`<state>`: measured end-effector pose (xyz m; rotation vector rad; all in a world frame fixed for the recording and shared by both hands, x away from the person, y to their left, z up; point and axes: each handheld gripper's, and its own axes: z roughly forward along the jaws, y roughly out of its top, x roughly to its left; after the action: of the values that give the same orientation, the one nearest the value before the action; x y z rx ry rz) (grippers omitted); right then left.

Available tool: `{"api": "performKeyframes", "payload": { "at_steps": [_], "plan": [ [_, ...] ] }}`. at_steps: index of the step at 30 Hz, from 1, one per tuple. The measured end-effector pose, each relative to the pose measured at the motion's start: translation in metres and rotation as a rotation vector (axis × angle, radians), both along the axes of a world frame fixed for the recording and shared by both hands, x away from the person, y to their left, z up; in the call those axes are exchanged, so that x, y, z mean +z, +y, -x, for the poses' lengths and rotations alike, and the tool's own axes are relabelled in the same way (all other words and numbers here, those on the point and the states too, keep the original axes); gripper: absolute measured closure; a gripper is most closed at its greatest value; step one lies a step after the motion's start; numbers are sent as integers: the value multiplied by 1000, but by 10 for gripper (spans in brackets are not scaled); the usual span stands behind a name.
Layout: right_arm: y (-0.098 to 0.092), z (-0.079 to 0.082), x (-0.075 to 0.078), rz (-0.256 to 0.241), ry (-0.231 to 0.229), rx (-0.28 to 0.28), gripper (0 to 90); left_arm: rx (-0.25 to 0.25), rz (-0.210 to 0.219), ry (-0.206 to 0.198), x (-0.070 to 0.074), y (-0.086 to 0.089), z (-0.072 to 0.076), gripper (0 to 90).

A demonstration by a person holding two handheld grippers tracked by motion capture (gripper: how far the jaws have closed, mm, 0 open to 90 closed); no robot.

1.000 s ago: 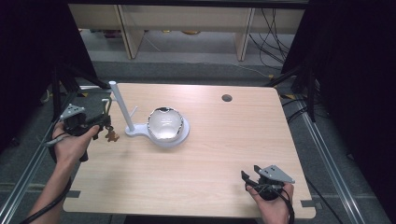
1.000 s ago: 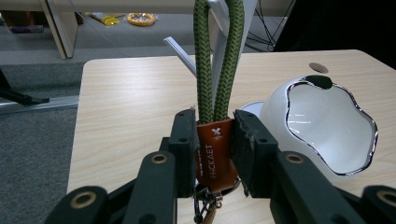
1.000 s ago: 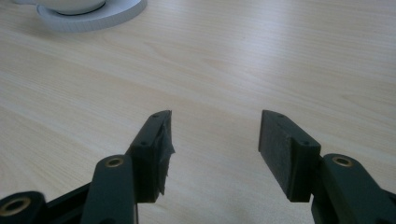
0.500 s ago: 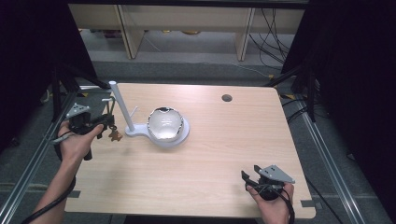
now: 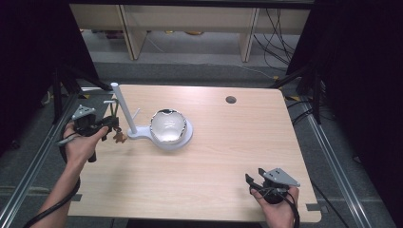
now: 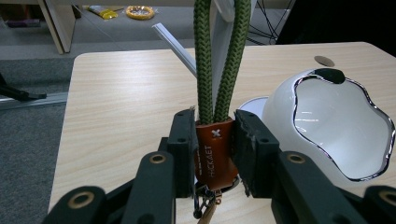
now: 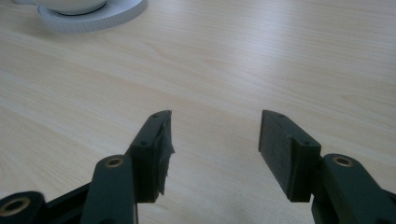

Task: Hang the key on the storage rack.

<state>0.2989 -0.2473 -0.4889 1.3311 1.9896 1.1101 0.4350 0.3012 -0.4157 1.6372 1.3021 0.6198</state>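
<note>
A keychain with a green rope loop (image 6: pixel 215 56) and an orange-brown leather tag (image 6: pixel 214 154) hangs between the jaws of my left gripper (image 6: pixel 214 154), which is shut on the tag. In the high view the left gripper (image 5: pixel 110 124) is at the table's left edge, just left of a white stand (image 5: pixel 124 111) with side pegs. The rope loop runs up in front of the stand's post; I cannot tell whether it rests on a peg. A white bowl-shaped piece (image 5: pixel 167 127) with a chrome rim (image 6: pixel 341 126) sits on the stand's round base. My right gripper (image 5: pixel 254 183) stands open near the front right corner (image 7: pixel 212 149).
The stand's round white base (image 7: pixel 93 16) lies far ahead of the right gripper. A round cable hole (image 5: pixel 231 99) is at the table's back right. Shelving legs and cables stand on the floor behind the table. Bare wood spans the middle of the table (image 5: pixel 228 152).
My left gripper with the keychain has edged slightly right, toward the stand's post. The right gripper has not moved.
</note>
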Motion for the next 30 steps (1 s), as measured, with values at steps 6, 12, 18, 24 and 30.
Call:
{"api": "performKeyframes", "payload": {
  "at_steps": [6,12,18,24,30],
  "plan": [
    [0,0,0,-5,2,1,450,-2,-5,-8,-3,-2,-2,674],
    [0,0,0,-4,5,0,450,5,-17,-16,-5,-1,-3,638],
    [0,0,0,-8,9,-3,449,4,-8,-37,-5,0,3,573],
    [0,0,0,-4,1,-1,449,9,-18,-66,0,3,8,514],
    [0,0,0,-5,6,-2,448,6,-26,-79,3,3,16,473]
  ]
}}
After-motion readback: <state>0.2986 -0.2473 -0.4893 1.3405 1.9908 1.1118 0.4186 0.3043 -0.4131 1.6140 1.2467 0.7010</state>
